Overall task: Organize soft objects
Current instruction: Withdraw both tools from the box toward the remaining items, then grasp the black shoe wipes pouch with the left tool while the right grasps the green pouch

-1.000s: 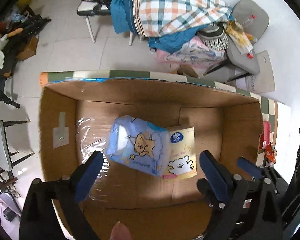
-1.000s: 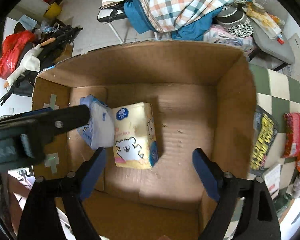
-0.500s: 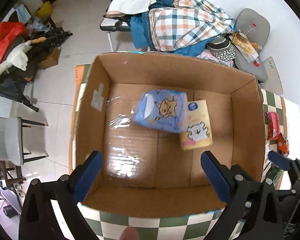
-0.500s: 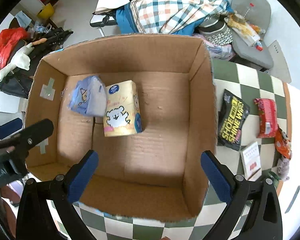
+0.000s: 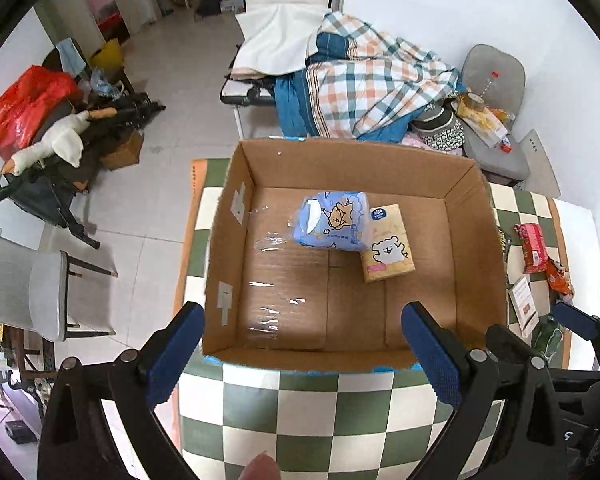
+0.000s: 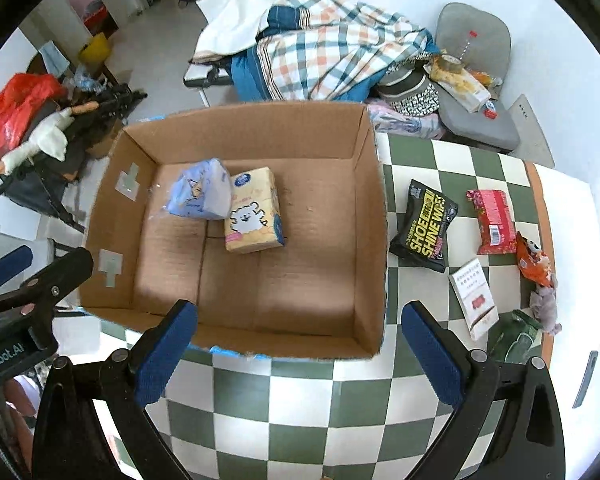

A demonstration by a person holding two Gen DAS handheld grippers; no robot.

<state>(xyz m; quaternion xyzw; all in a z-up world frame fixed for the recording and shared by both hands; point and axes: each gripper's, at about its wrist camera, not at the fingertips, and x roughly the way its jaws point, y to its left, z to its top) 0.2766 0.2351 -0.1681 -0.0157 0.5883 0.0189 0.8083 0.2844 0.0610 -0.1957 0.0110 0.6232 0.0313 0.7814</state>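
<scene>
Both our grippers, left (image 5: 300, 354) & right (image 6: 298, 354), gape wide, holding nothing. Blue (image 6: 198, 194) & yellow (image 6: 254, 210) soft tissue packs sit mid-left in the brown cardboard box (image 6: 370, 216). Next we'd judge: black shoe-wipes pouch (image 6: 424, 226), right of frame; pinch mid-body, lift clear of box wall.

Cardboard box (image 6: 370, 216), open-topped, on the checkered table (image 6: 300, 408): four upright walls bar entry from the sides; access from above only. Inside, blue tissue pack (image 6: 198, 194) and yellow tissue pack (image 6: 252, 210) lie touching toward the far left corner; the near half and right half of the floor are bare cardboard. Table strip along the near edge, in front of the box, is bare. Right of the box, black wipes pack (image 6: 424, 226), red packet (image 6: 494, 222), white booklet (image 6: 474, 298), orange packet (image 6: 534, 260) and green item (image 6: 514, 340) crowd the right edge, with narrow gaps between them.
</scene>
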